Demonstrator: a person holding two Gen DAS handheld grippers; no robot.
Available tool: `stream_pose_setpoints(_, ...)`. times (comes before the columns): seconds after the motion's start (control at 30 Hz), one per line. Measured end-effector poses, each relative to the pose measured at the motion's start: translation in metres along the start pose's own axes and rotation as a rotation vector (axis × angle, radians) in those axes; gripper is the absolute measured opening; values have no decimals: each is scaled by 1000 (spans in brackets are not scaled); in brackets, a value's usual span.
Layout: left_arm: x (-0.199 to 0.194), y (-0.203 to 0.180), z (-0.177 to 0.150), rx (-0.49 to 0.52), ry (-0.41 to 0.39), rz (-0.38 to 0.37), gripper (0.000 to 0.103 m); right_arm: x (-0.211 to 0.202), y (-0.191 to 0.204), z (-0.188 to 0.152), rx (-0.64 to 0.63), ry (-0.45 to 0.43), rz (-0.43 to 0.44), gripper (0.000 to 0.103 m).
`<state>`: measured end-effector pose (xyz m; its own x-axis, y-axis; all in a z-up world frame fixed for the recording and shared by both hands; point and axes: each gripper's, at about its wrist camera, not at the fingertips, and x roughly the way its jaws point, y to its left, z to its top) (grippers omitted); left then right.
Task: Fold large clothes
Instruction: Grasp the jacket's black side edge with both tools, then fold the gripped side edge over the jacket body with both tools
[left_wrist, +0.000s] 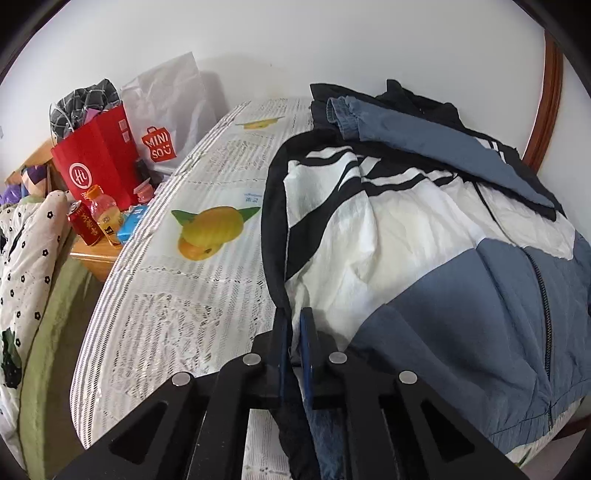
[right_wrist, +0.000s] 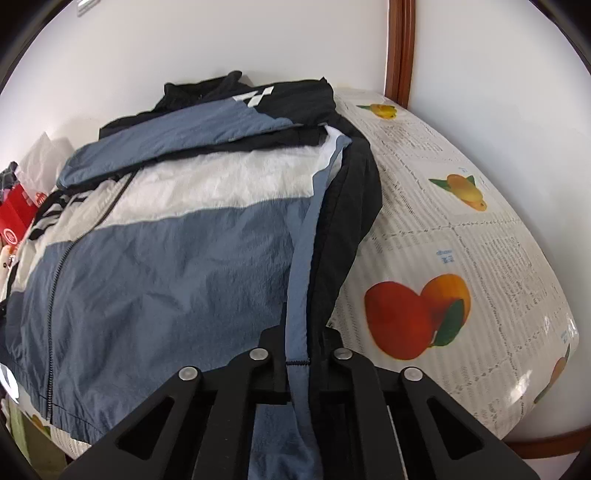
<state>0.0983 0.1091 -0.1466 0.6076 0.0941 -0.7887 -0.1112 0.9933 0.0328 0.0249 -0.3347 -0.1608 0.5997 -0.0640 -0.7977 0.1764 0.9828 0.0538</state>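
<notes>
A blue, white and black zip jacket (left_wrist: 424, 236) lies on a table covered with a fruit-print cloth (left_wrist: 192, 280). Its sleeves are folded in across the chest. My left gripper (left_wrist: 295, 325) is shut on the jacket's left edge near the hem, with black and white fabric pinched between the fingers. In the right wrist view the jacket (right_wrist: 177, 258) fills the left and middle. My right gripper (right_wrist: 299, 343) is shut on the jacket's right edge, on a blue strip and black side panel near the hem.
A red gift bag (left_wrist: 96, 162), a white Miniso bag (left_wrist: 166, 118), a red can (left_wrist: 83, 223) and a bottle (left_wrist: 105, 214) stand on a wooden stand left of the table. A flowered quilt (left_wrist: 26, 258) lies far left. White wall and a wooden frame (right_wrist: 399, 48) lie behind the table cloth (right_wrist: 461, 236).
</notes>
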Motion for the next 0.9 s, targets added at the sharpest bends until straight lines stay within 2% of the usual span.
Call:
stream_pose_setpoints(0.27,-44,8,1,-26,-92,-42,6,-42,-19,9,27,-100,53,3)
stream_pose_setpoints(0.5,-84,17,2,-42,-189,-40,5,-74,-28,14,49,-171,81,3)
stream_pose_setpoints(0.9,-94,25,32,-91,-271,-63,5,-92,-36,47,91,-249,87,3)
